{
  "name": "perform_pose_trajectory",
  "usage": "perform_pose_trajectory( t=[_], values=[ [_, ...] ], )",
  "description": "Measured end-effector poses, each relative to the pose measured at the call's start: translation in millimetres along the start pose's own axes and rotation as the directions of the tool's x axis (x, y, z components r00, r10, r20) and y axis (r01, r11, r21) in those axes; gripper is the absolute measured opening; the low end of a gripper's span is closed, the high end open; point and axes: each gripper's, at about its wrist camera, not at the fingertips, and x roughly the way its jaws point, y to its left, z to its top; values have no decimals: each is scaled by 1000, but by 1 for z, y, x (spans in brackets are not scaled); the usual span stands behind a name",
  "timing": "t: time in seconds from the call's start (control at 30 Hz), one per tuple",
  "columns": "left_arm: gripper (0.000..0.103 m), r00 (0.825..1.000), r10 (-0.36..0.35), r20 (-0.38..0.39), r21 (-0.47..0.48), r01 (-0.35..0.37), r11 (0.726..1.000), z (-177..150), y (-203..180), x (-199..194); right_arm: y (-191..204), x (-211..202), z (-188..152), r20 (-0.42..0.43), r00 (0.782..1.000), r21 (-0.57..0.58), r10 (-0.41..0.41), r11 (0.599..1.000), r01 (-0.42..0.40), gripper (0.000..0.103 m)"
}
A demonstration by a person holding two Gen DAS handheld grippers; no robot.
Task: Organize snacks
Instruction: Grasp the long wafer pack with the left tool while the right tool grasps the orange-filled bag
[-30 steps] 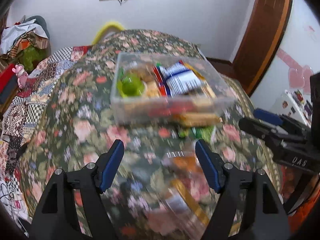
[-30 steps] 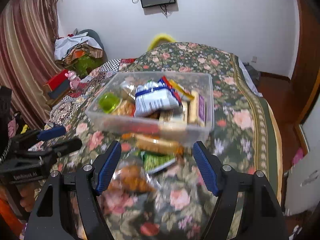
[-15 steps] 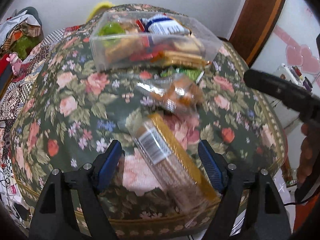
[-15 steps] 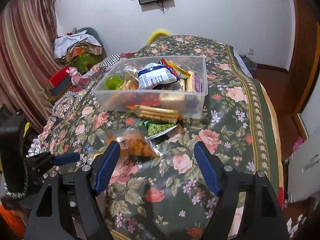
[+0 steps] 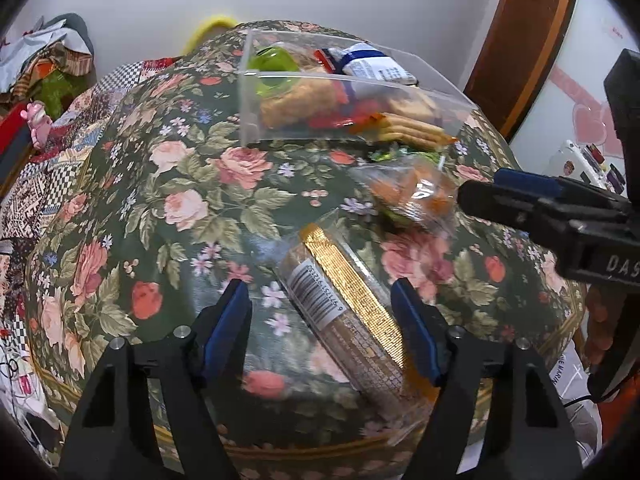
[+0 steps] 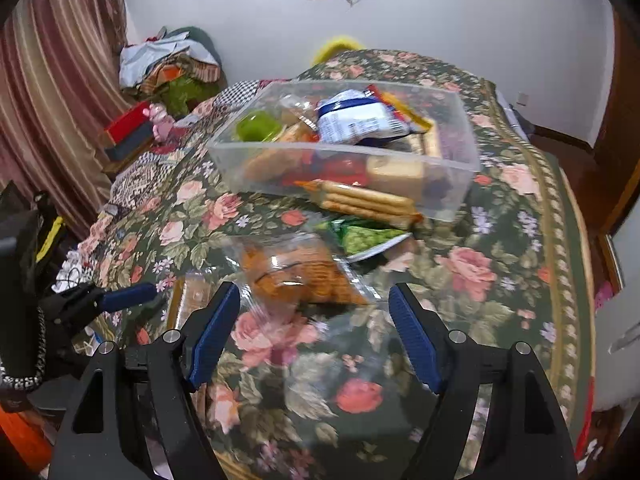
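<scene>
Since the earlier frames both grippers have dropped toward the near edge of the flower-patterned green tablecloth (image 5: 168,184), and the clear rectangular plastic bin (image 6: 460,168) now sits farther from them. The long clear-wrapped biscuit sleeve with a gold strip (image 5: 352,312), a blur a second ago, now lies between the blue pads of the left gripper (image 5: 324,332), whose jaws are closing; the pads are not yet pressing it. The right gripper (image 6: 314,324) stands spread and empty just short of the clear bag of orange snacks (image 6: 296,272).

One bin holds a heap of snacks, among them one blue-and-white packet (image 6: 360,120) and one lime-green cup (image 6: 256,128). Four snacks lie outside it: the biscuit sleeve, the orange bag, one flat pack of pale crackers (image 6: 368,200) against the bin's front wall, and one small green packet (image 6: 364,238) between crackers and bag.
</scene>
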Motion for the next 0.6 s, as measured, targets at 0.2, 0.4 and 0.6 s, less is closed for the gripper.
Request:
perform_pose_trajectory(
  t=[0.2,0.4,0.6],
  values=[
    [53,1000,-10,-4,-27,10,1000,2,17,8,16,30,7,-52,998,-45,-20,999,18,74],
    [43,1000,2,6,-12,-2,1000,-1,19,14,19,47,12,-66,997,-57,-27,998,23,75],
    [37,1000,-3,11,-11,3,1000,1,21,14,20,65,7,-113,992,-71,-53,996,45,75]
  ],
)
